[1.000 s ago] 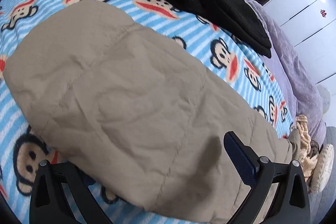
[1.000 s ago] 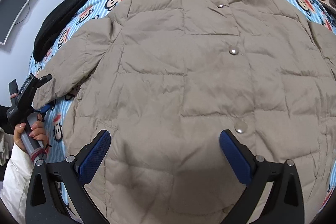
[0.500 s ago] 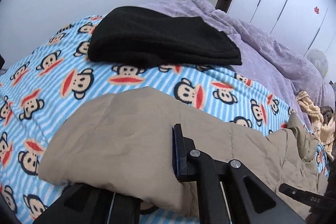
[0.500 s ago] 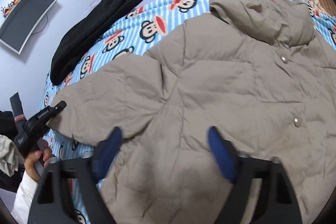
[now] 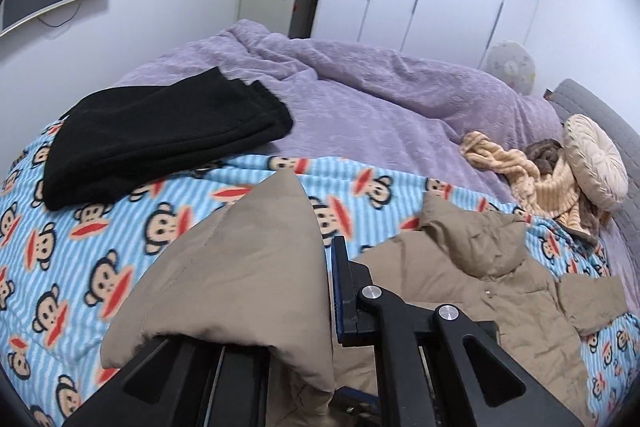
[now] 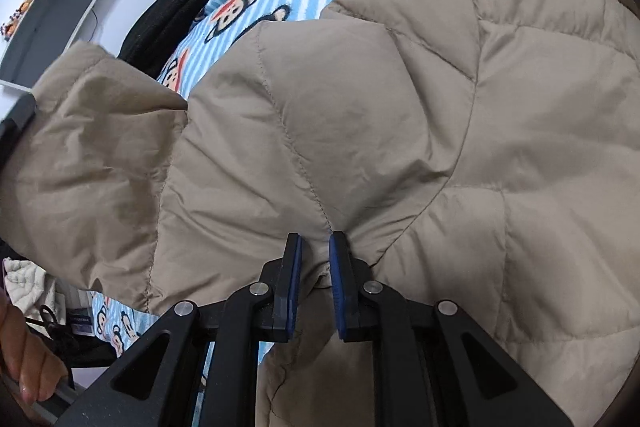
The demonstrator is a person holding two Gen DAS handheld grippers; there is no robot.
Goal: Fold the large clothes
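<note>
The left hand-held gripper [image 5: 320, 307] is pinched shut on the cuff end of the jacket's sleeve [image 5: 240, 267], which stands up from the bed as a tan peak against the blanket [image 5: 80, 247]; a second ago its jaws were spread wide over the sleeve lying flat, and half a second ago they had already closed, so the lift of the sleeve is what is new. The right hand-held gripper [image 6: 314, 267] has just been closing too: its blue pads now press a small pucker of the jacket [image 6: 400, 127] between them near the lower edge of the body, where a second ago they stood wide apart above the front panel. The jacket itself lies face up across the middle of the monkey-print blanket, collar toward the purple duvet [image 5: 380, 99] at the head of the bed, with the raised sleeve seen at the left of the right wrist view. A folded black garment [image 5: 160, 131] sits well apart near the blanket's far left corner, and a knitted throw [image 5: 520, 171] and round cushion [image 5: 596, 155] lie at the far right edge. With both grips made, the fold seems just started: the sleeve probably goes across the chest next, and the puffy fabric may slip or spring back
</note>
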